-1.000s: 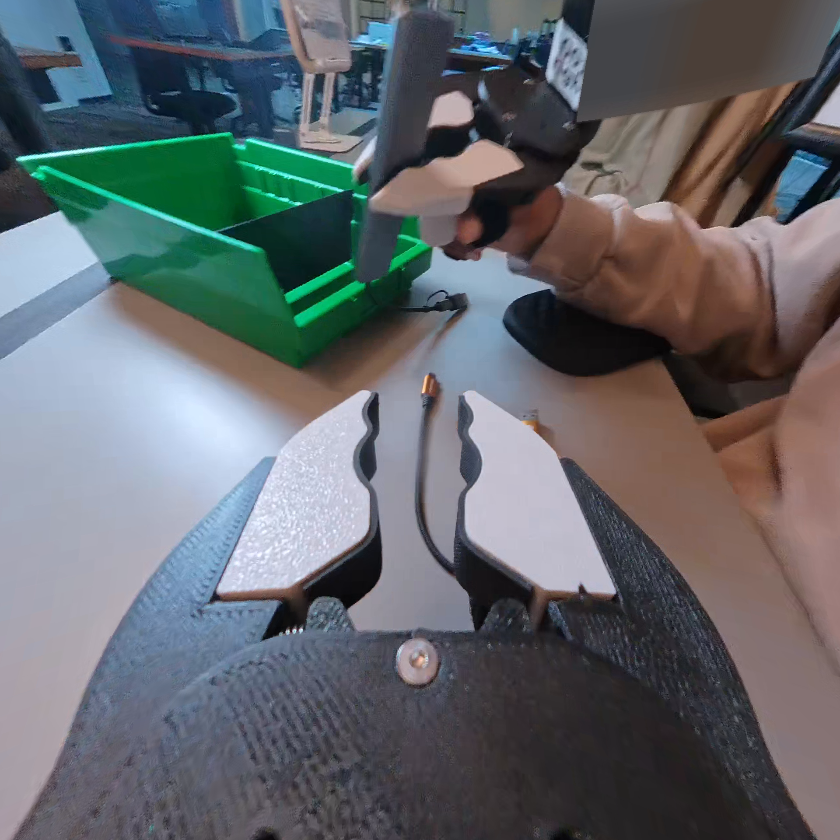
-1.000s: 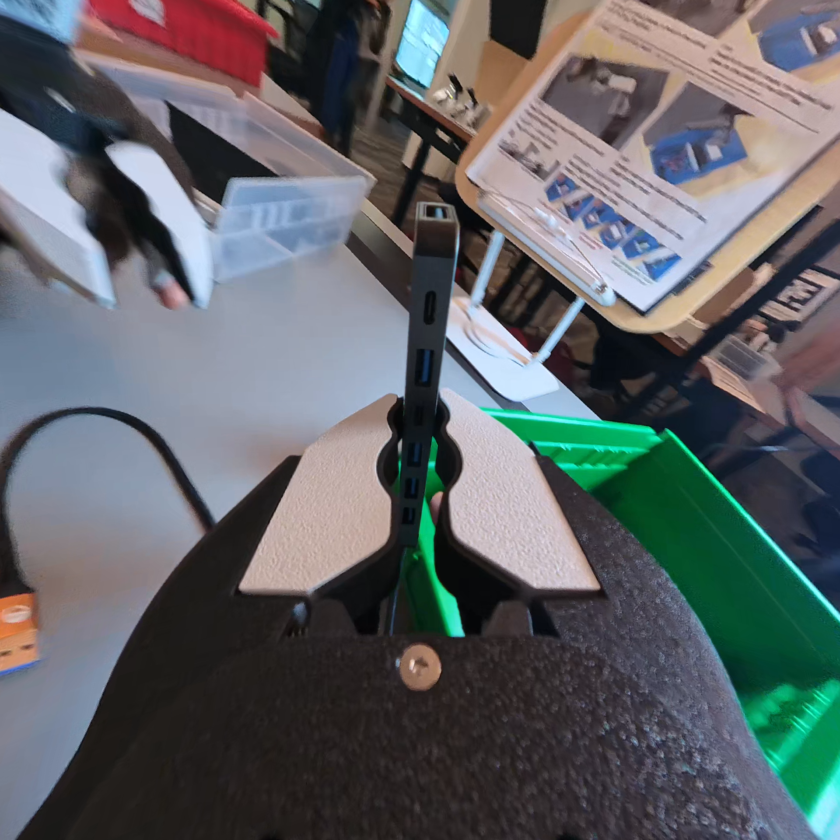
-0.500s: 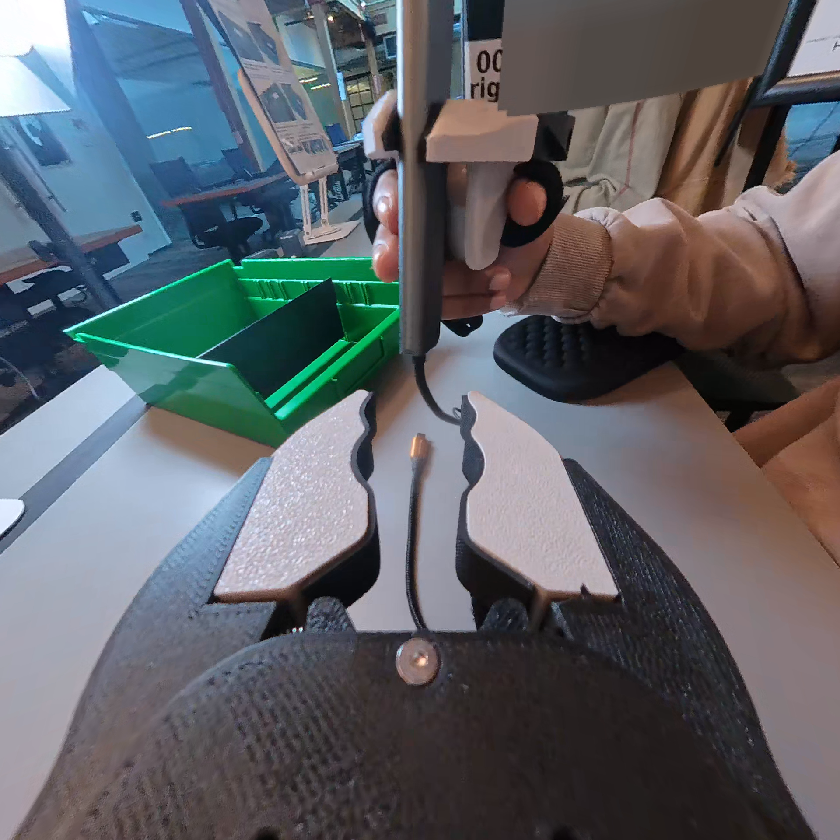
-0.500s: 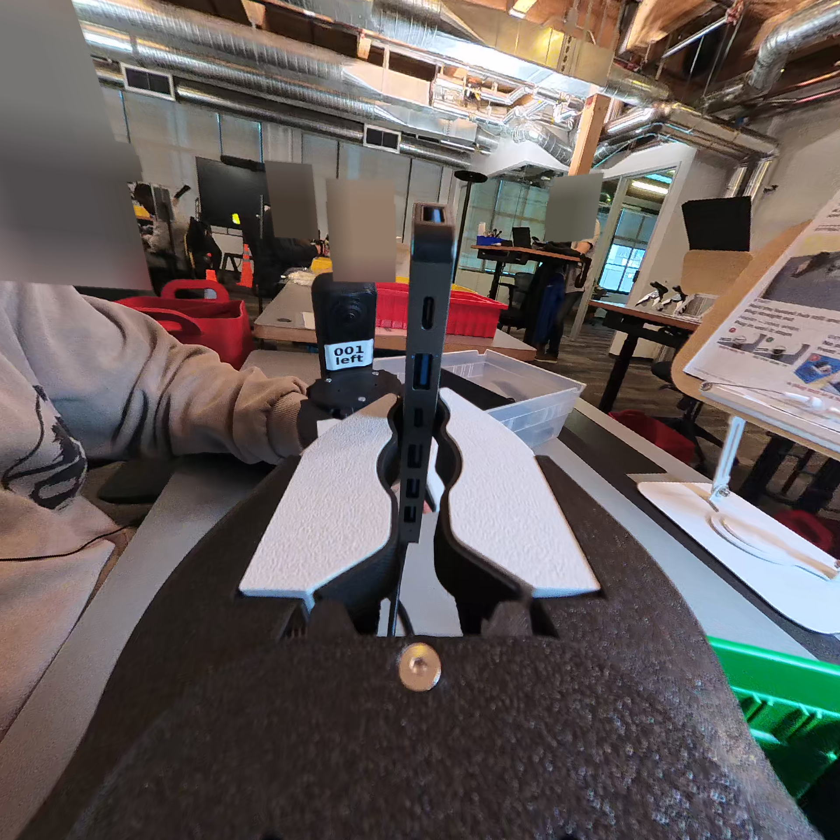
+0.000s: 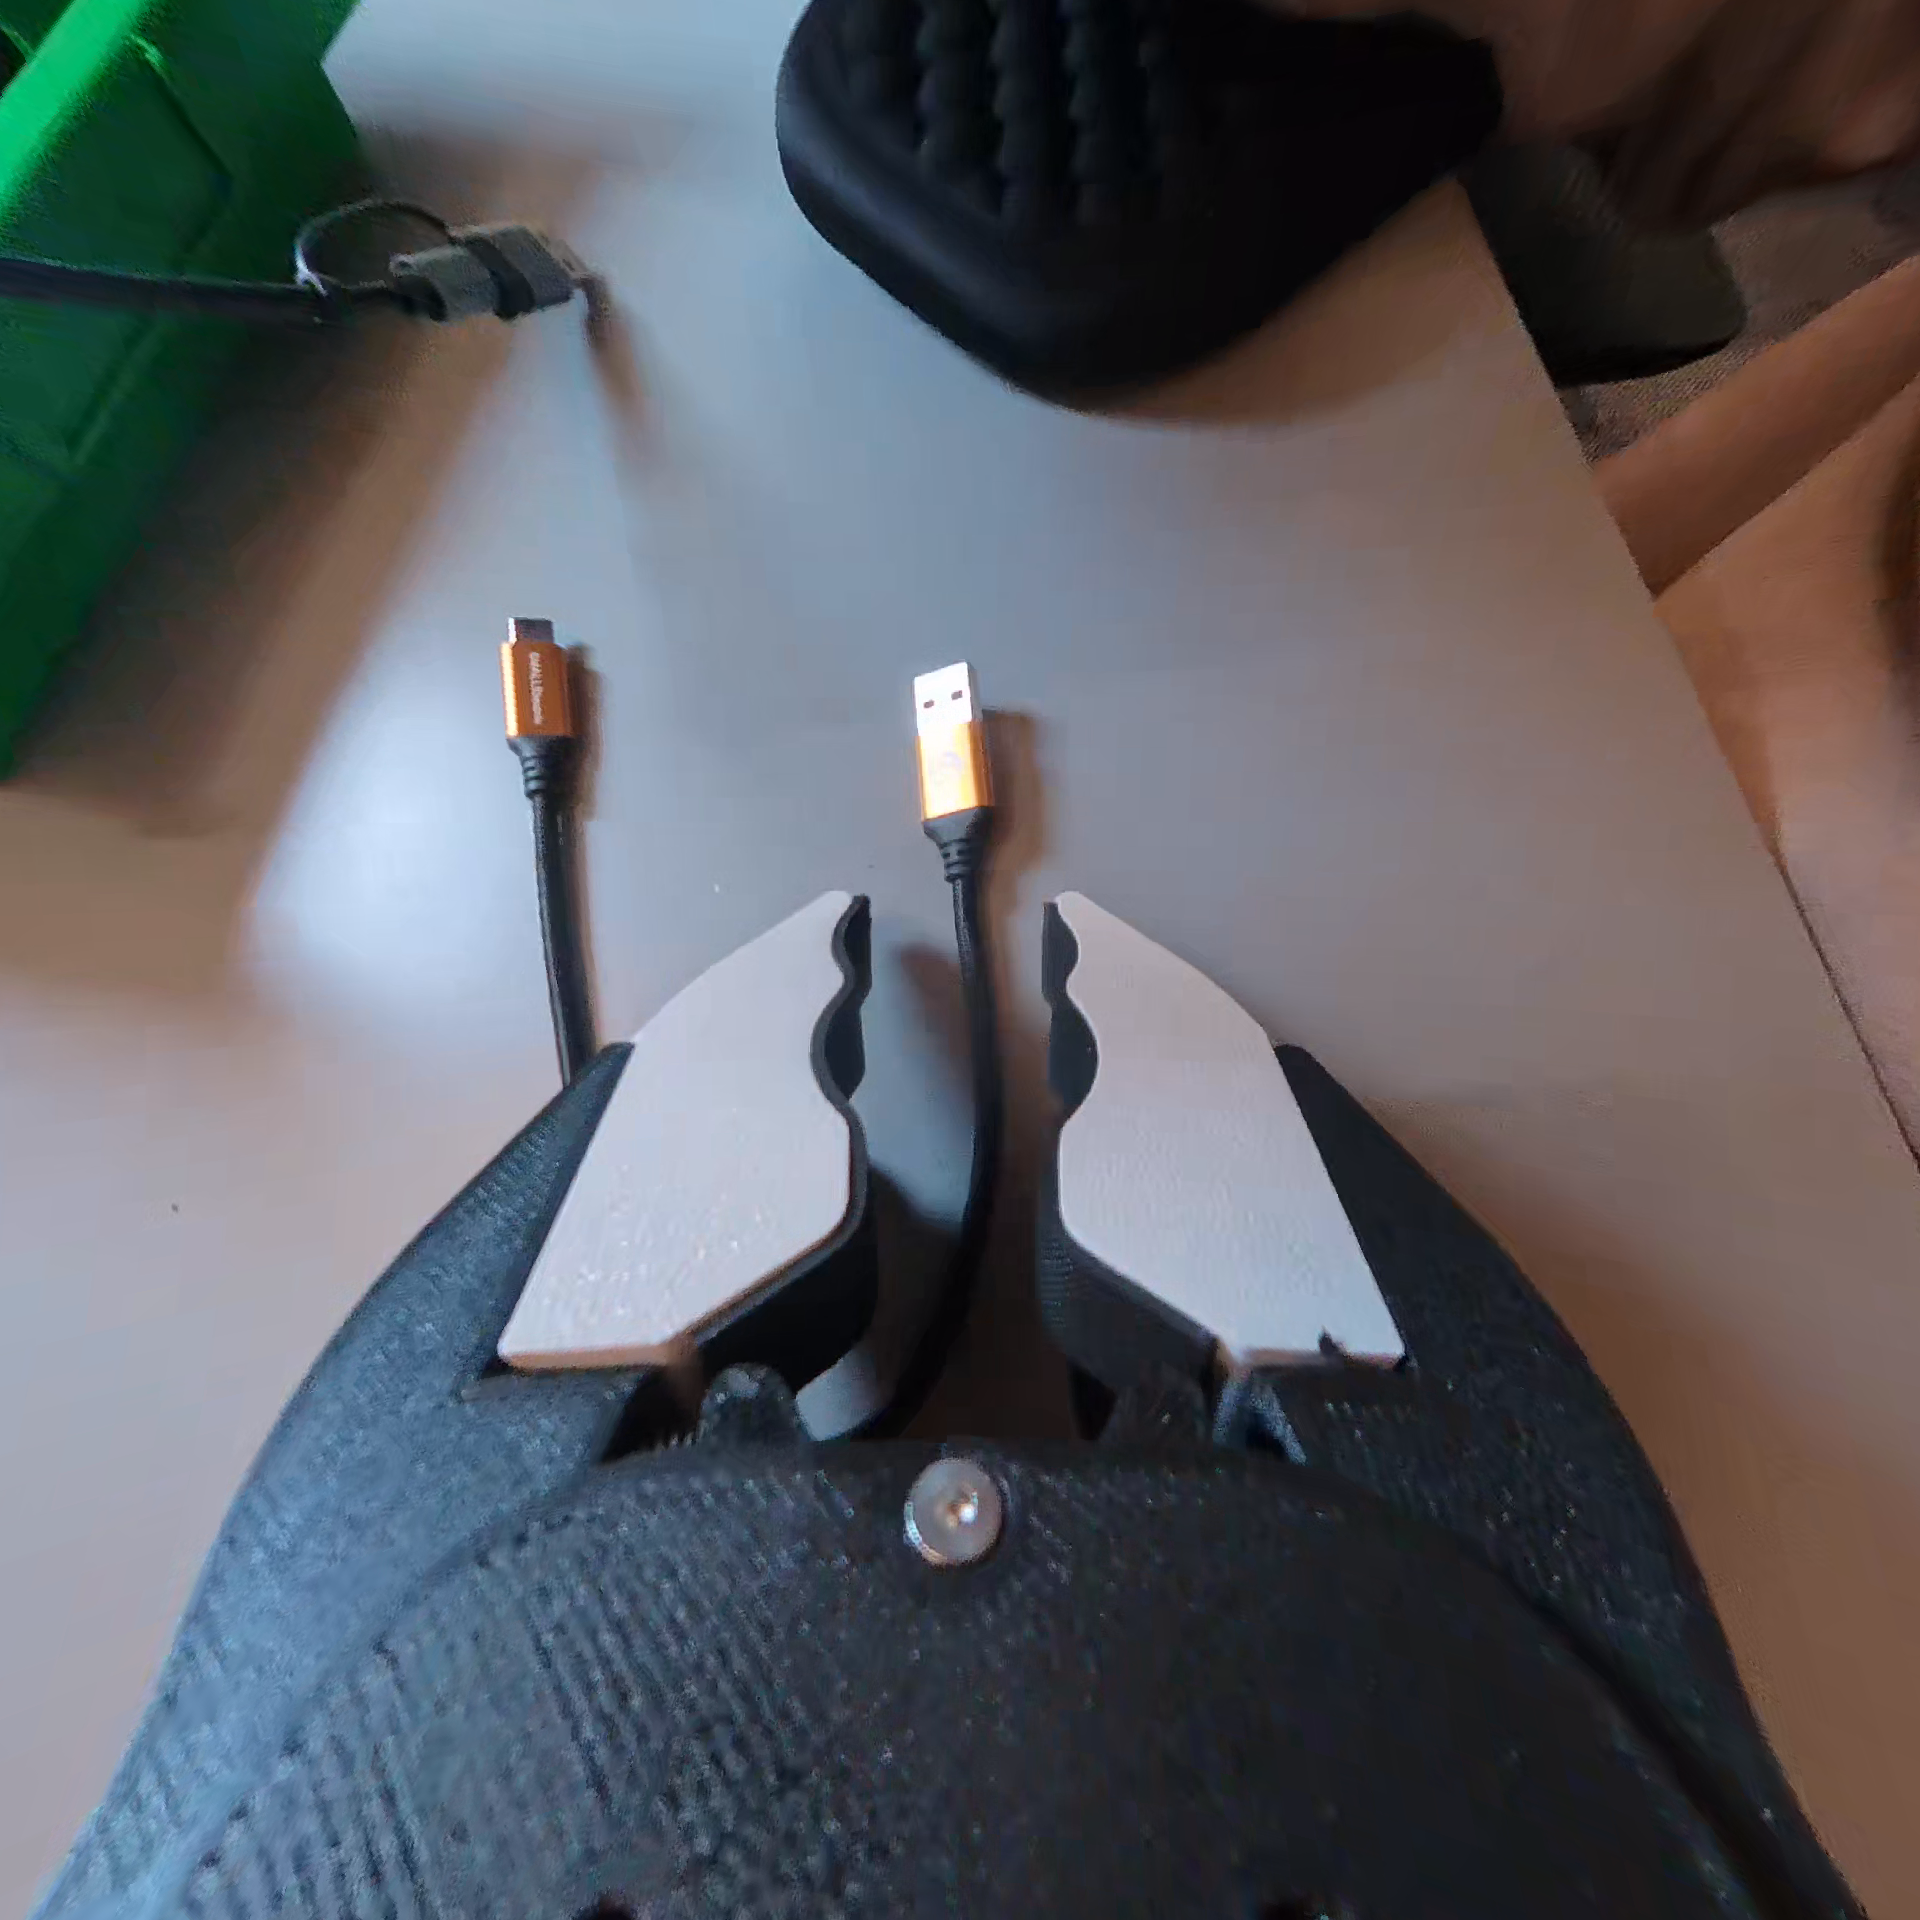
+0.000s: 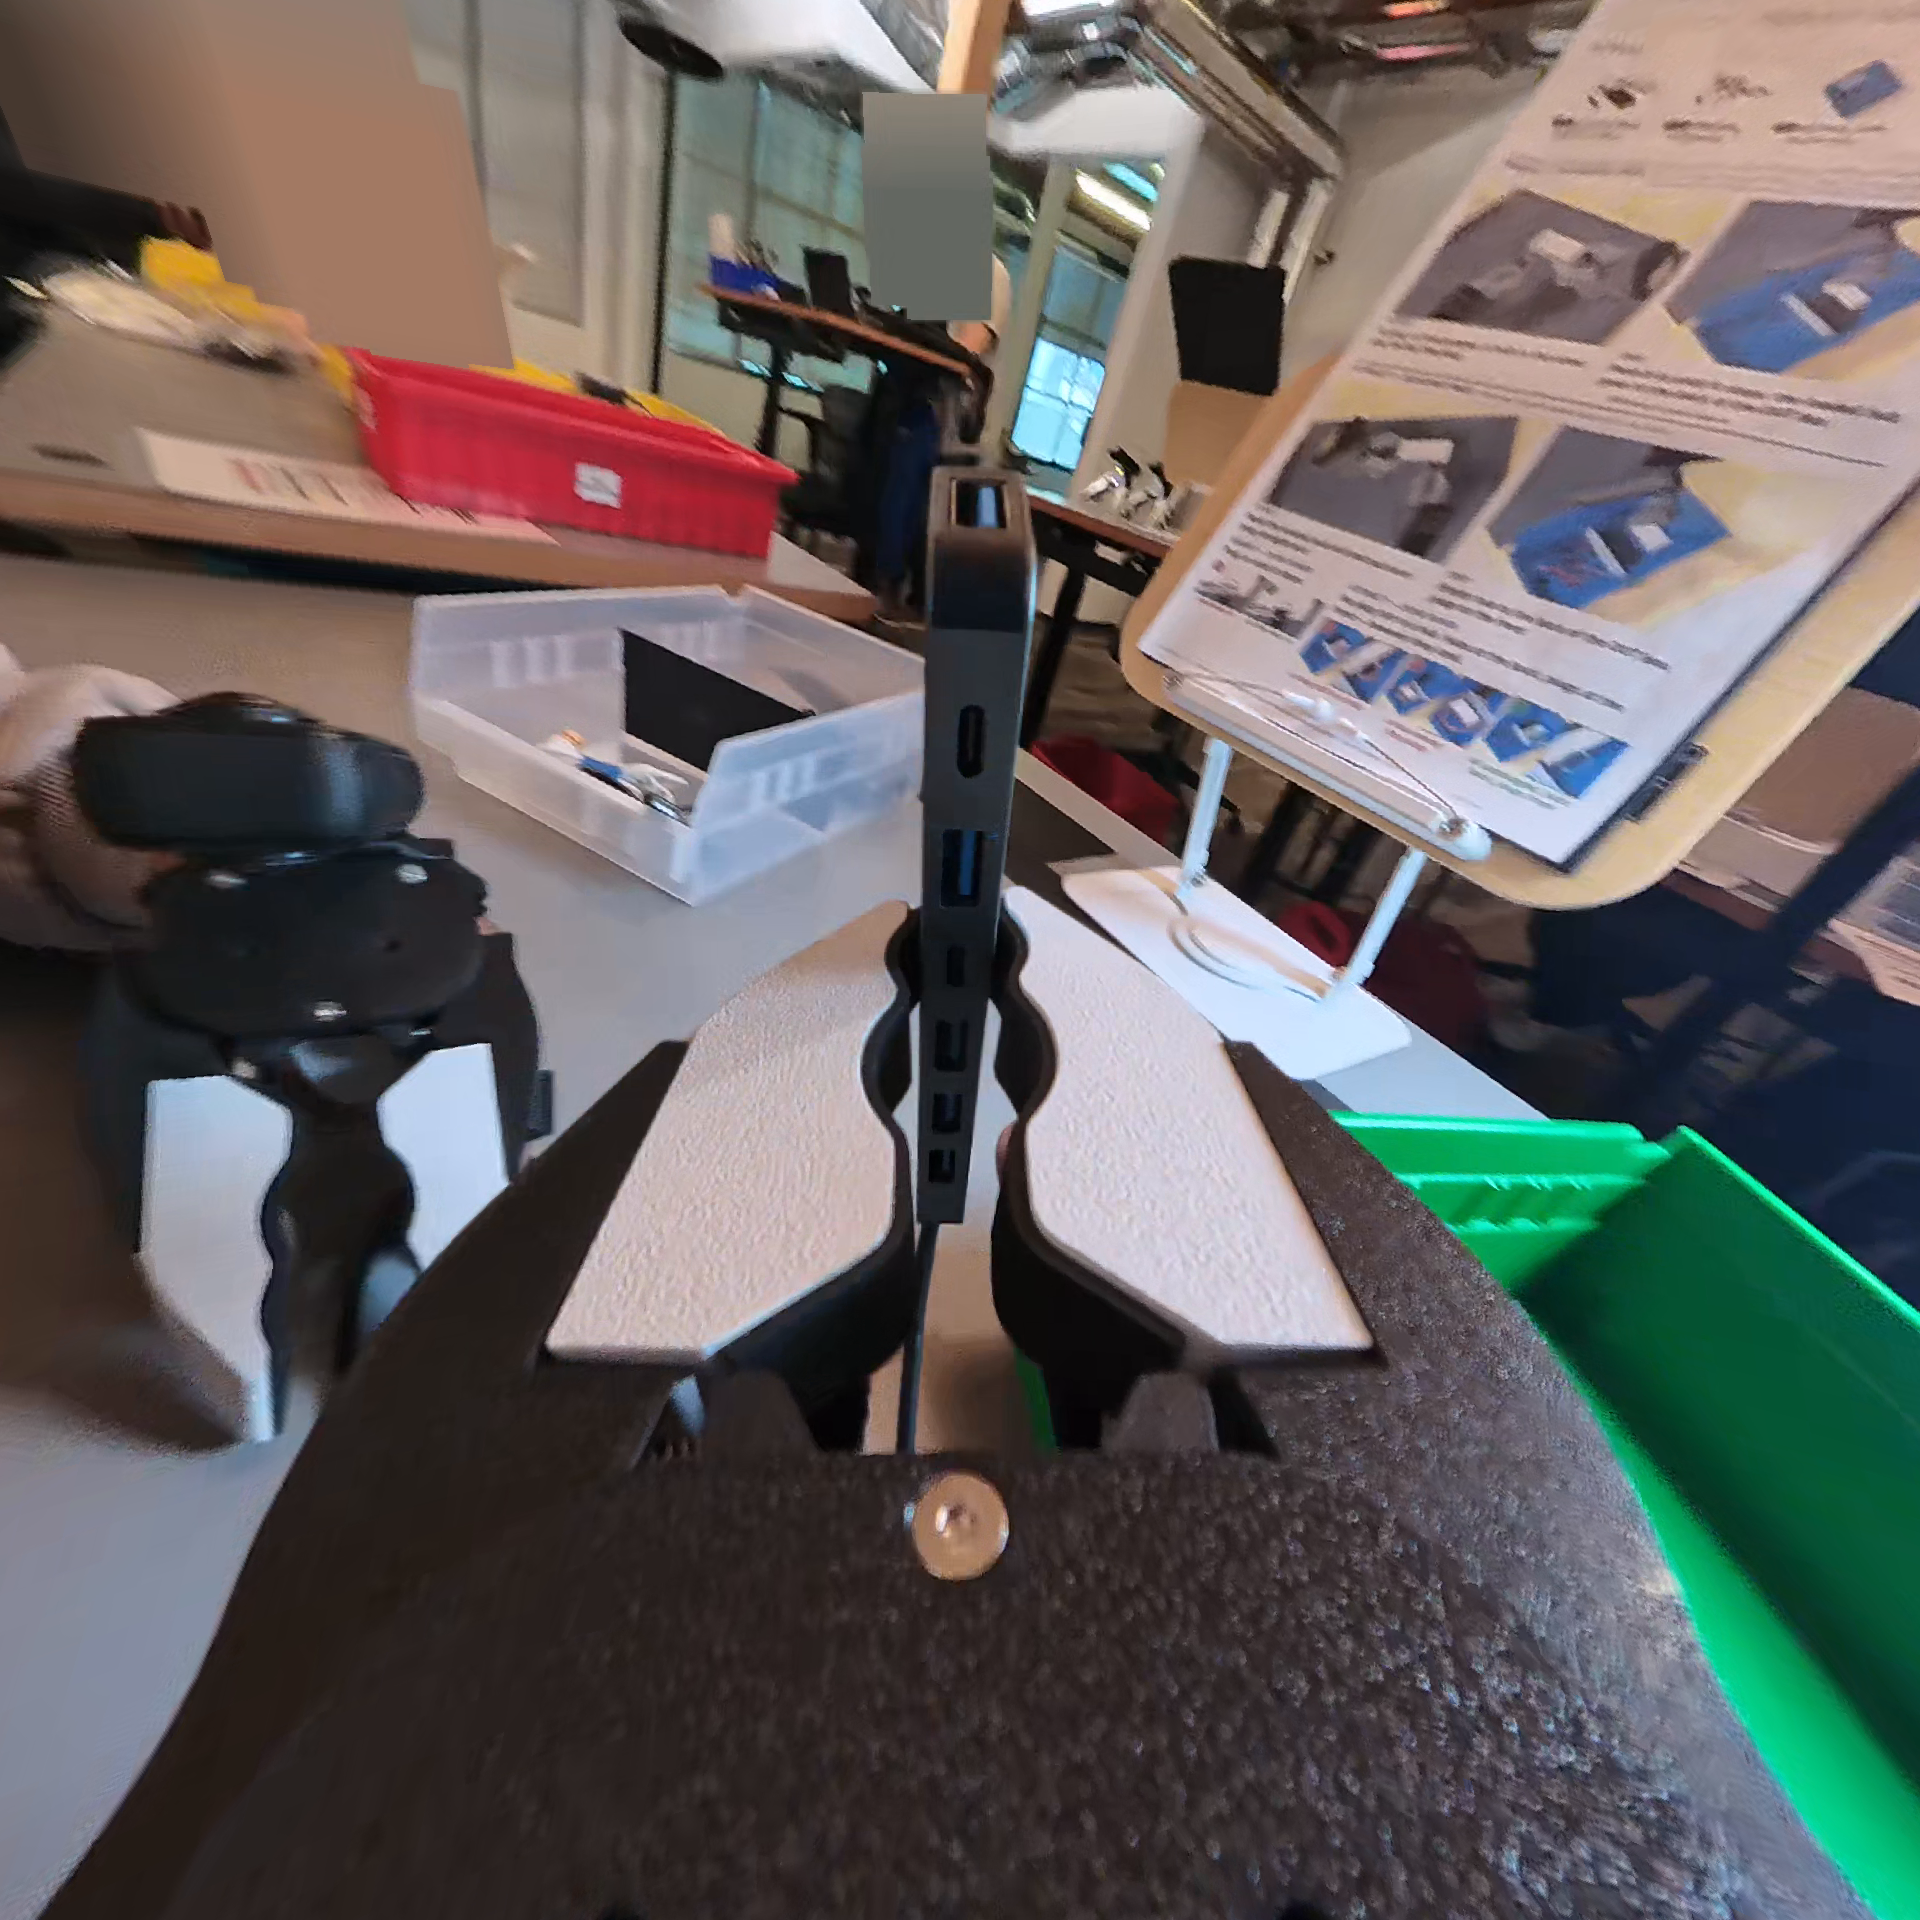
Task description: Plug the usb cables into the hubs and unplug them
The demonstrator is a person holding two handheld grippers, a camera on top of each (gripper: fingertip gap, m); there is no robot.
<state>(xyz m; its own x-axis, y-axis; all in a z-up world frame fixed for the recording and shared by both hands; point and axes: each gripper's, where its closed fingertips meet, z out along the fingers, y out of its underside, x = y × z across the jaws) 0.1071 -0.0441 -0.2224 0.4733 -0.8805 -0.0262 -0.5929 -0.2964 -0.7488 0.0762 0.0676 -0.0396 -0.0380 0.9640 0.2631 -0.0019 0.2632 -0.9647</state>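
Observation:
My left gripper point(image 5: 954, 914) is open and points down at the table. A black cable with an orange USB-A plug point(image 5: 950, 764) lies between its fingers, untouched, the plug just past the tips. The cable's other end, an orange USB-C plug point(image 5: 535, 691), lies to the left. My right gripper point(image 6: 958, 925) is shut on a dark grey USB hub point(image 6: 975, 727), held upright with its ports facing me. The hub's own cable plug point(image 5: 483, 272) lies on the table by the green bin. The left gripper also shows at the left of the right wrist view point(image 6: 301, 1049).
A green bin point(image 5: 114, 260) stands at the far left, also at the right in the right wrist view point(image 6: 1683, 1299). A black wrist rest point(image 5: 1091, 177) lies at the far table edge. A clear bin point(image 6: 665, 717), a red basket point(image 6: 551, 457) and a poster stand point(image 6: 1558, 499) stand beyond. Across from one pair of fingers to the other is roughly 20 cm.
My left gripper has tilted down and shifted right, from over the USB-C end to over the USB-A end. My right gripper with the hub has turned right and left the left view.

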